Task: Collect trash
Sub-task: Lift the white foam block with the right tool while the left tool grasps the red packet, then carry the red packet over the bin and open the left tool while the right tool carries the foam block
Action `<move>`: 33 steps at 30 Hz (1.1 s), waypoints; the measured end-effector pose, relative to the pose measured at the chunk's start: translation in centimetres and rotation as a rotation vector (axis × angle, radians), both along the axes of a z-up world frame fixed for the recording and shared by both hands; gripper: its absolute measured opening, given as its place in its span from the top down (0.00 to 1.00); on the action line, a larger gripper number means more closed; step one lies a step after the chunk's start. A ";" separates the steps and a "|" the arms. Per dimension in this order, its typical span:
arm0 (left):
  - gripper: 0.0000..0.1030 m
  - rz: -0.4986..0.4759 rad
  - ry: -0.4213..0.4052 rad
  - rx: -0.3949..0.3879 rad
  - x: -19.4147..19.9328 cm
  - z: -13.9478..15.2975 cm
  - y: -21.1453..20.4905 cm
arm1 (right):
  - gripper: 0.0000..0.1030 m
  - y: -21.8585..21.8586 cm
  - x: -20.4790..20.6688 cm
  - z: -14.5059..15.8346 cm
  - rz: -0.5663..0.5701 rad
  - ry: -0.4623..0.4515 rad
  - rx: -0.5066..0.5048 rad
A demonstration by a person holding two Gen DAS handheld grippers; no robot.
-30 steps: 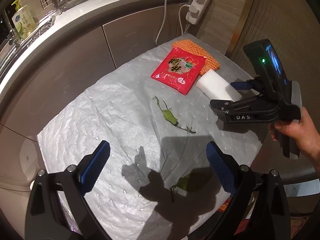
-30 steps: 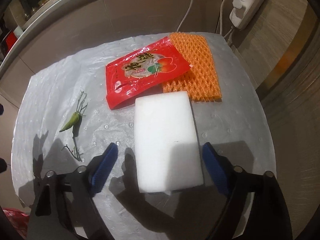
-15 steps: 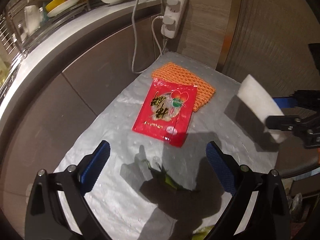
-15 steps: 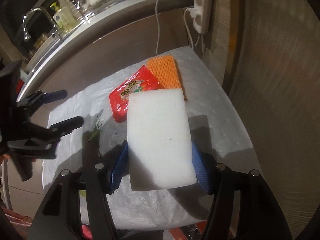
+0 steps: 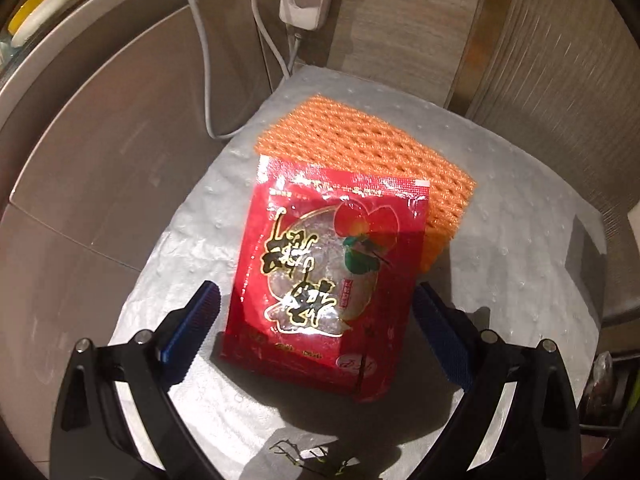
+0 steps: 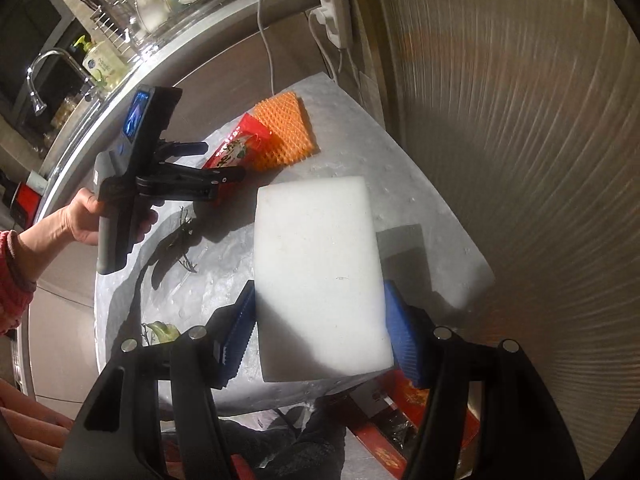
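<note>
Foam block (image 6: 320, 276), light and squashy, sits clamped by its long sides in the right tool (image 6: 318, 334) above the bench (image 6: 420, 200). Left tool (image 5: 316, 338) gapes astride a slippery red snack packet (image 5: 328, 276).

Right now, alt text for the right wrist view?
The right gripper holds a white foam block between its blue jaws, lifted above a table covered with a grey sheet. Behind it, the left gripper, in a person's hand, reaches over a red snack packet overlapping an orange foam net.
</note>
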State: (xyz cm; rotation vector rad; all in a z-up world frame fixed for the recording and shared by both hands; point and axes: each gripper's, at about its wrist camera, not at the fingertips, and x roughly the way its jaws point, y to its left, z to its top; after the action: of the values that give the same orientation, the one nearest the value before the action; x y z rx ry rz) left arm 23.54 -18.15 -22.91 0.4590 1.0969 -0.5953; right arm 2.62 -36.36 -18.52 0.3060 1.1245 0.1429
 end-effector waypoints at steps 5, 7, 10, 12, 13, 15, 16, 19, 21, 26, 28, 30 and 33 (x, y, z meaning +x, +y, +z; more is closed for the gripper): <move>0.44 0.005 0.057 -0.022 0.2 -0.6 0.5 | 0.39 0.4 -0.2 -0.2 -0.002 -0.006 0.014; 0.70 0.008 0.077 -0.043 0.1 -0.5 0.8 | 0.39 0.6 -0.2 -0.2 0.001 -0.009 0.017; 0.90 -0.003 0.128 -0.064 0.1 -0.4 1.1 | 0.39 0.9 -0.2 -0.3 0.009 -0.011 0.021; 0.93 0.006 0.126 -0.072 -0.2 -0.1 1.5 | 0.39 1.2 -0.3 -0.2 0.015 -0.015 0.024; 0.94 0.013 0.121 -0.083 -0.4 0.2 1.9 | 0.39 1.4 -0.4 -0.1 0.017 -0.018 0.027; 0.96 0.027 0.115 -0.102 -0.9 1.0 2.5 | 0.39 1.8 -0.3 0.2 0.025 -0.026 0.029; 0.97 0.032 0.116 -0.112 -1.2 1.4 2.9 | 0.39 2.1 -0.3 0.4 0.032 -0.031 0.029; 0.98 0.054 0.094 -0.148 -2.5 3.6 4.7 | 0.39 3.2 -0.1 1.3 0.061 -0.055 0.034; 0.98 0.075 0.059 -0.178 -3.8 5.4 6.4 | 0.39 4.3 0.1 2.0 0.088 -0.075 0.041; 0.98 0.145 0.022 -0.228 -6.7 8.6 10.1 | 0.39 7.0 0.8 3.5 0.145 -0.113 0.056; 0.98 0.170 0.010 -0.249 -8.2 9.9 11.4 | 0.39 8.2 0.9 4.4 0.175 -0.130 0.063; 0.98 0.200 -0.004 -0.272 -9.9 11.3 13.1 | 0.39 9.6 0.9 5.3 0.210 -0.145 0.065; 0.98 0.259 -0.037 -0.311 -12.6 13.5 16.0 | 0.39 12.1 0.6 6.7 0.270 -0.167 0.083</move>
State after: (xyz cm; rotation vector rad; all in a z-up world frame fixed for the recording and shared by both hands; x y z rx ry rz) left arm 10.91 -2.13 -9.42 0.0557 0.9876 -0.5140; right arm 3.23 -24.26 -11.82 0.2108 0.9919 0.4468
